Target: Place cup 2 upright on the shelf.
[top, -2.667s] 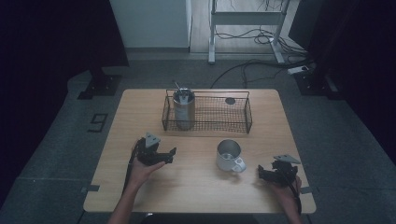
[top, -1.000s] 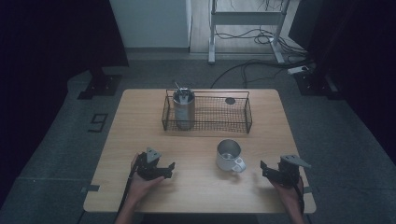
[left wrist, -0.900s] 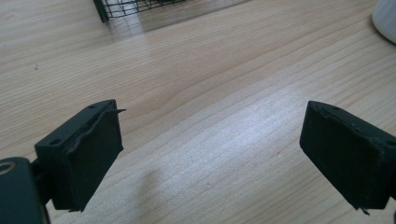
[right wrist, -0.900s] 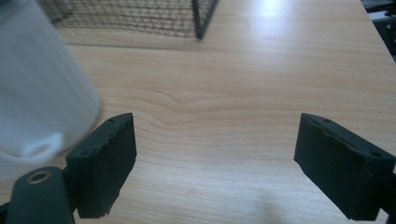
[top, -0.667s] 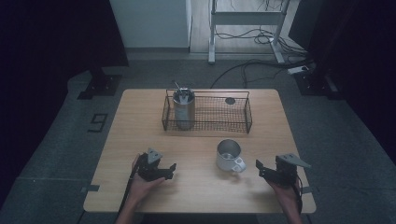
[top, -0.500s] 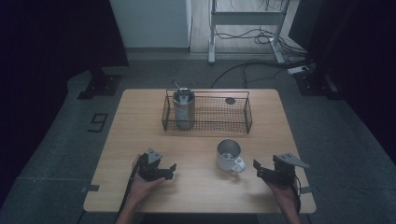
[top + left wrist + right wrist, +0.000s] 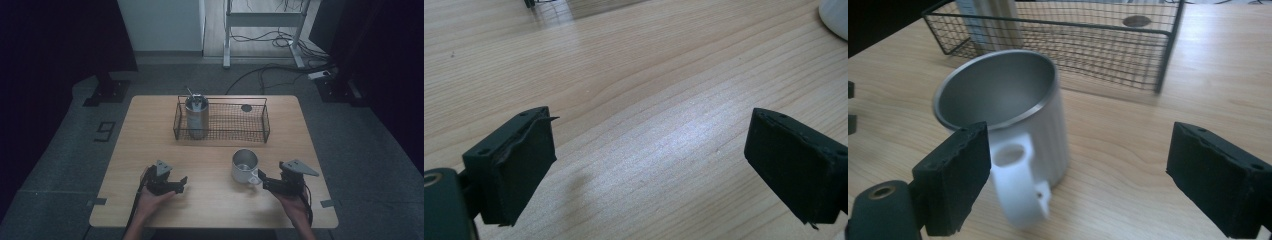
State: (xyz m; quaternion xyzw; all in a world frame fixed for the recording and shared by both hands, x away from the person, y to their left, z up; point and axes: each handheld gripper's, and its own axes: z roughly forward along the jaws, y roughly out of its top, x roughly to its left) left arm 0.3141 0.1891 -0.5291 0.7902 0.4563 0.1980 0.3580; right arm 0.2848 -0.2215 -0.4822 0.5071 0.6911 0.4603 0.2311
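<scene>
A white mug (image 7: 245,165) with a metal-lined inside stands upright on the wooden table (image 7: 150,140), its handle (image 7: 1020,186) turned toward me. My right gripper (image 7: 262,179) is open just right of the mug. In the right gripper view (image 7: 1075,172) the handle sits inside the gap, close to the left jaw, with the mug body (image 7: 1003,110) beyond it. My left gripper (image 7: 183,185) rests low over bare wood at the front left, open with nothing in the gap (image 7: 651,150). The mug's edge (image 7: 836,17) shows at the top right of the left gripper view.
A black wire basket (image 7: 260,122) stands behind the mug at the table's middle back. A metal tumbler (image 7: 197,116) with a utensil in it stands in its left end; a small dark disc (image 7: 246,108) lies at its right end. Cables and stands lie on the floor beyond.
The left gripper has drawn back toward the front edge and lower. The right gripper has slid left up to the mug's handle. Mug and basket have stayed put.
</scene>
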